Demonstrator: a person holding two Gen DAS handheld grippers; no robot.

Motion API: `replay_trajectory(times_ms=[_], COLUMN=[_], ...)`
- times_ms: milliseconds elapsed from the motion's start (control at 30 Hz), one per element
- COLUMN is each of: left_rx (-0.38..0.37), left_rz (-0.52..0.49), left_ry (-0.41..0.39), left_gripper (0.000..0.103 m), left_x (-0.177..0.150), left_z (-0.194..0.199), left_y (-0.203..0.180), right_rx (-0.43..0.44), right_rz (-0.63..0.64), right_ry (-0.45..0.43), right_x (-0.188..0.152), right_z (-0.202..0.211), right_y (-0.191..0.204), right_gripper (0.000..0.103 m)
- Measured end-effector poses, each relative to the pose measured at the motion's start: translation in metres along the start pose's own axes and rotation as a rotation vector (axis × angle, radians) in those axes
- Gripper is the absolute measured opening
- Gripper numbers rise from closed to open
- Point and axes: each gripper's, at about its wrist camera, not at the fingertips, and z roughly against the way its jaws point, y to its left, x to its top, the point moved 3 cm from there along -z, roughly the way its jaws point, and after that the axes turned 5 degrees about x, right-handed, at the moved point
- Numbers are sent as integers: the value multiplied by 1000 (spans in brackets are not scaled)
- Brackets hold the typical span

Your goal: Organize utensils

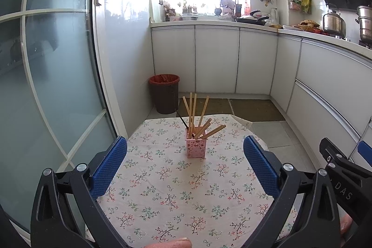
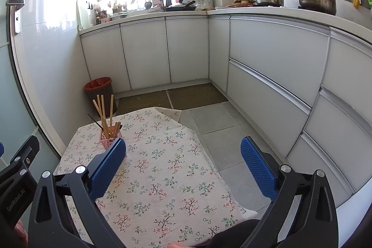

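My left gripper [image 1: 184, 162] hangs above the near half of the surface [image 1: 162, 196] with its blue pads spread wide and nothing between them. I judge that spread suits a hand that has either let go or has not yet chosen a target. My right gripper [image 2: 183, 164] is the same: fingers fully apart, empty, held over the right-hand side of the surface [image 2: 162, 178], its left pad overlapping the view of the holder. Each gripper's black frame shows at the edge of the other's view, so the two sit side by side and near each other.

Straight ahead of the left gripper, toward the far end of the floral tablecloth [image 1: 148, 213], stands the pink perforated holder [image 1: 196, 147], upright. The wooden chopsticks [image 1: 197, 117] stand in it, fanned out and leaning in different directions, a few tall and others tipped low to the right; one thin dark stick [image 1: 182, 120] leans out to the left. I take the fanning to come from a loose fit in a wide cup.

I see no loose utensil on the cloth in either view, so the task looks close to done; if anything remains, it may be squaring up the leaning sticks.

Beyond the surface stands a brown bin [image 1: 164, 94] with a red liner, against white cabinets [image 1: 216, 62].
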Motion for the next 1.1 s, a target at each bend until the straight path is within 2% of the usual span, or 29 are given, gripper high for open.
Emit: replay_trajectory(times_ms=[1100], left_rx=[7], left_rz=[12], left_ry=[21], left_gripper=[96], left_x=[-2], left_z=[-3], left_y=[0], right_rx=[9], right_rz=[-2], right_ry=[20], right_x=[-3], right_z=[-4], right_y=[3], right_gripper=[96])
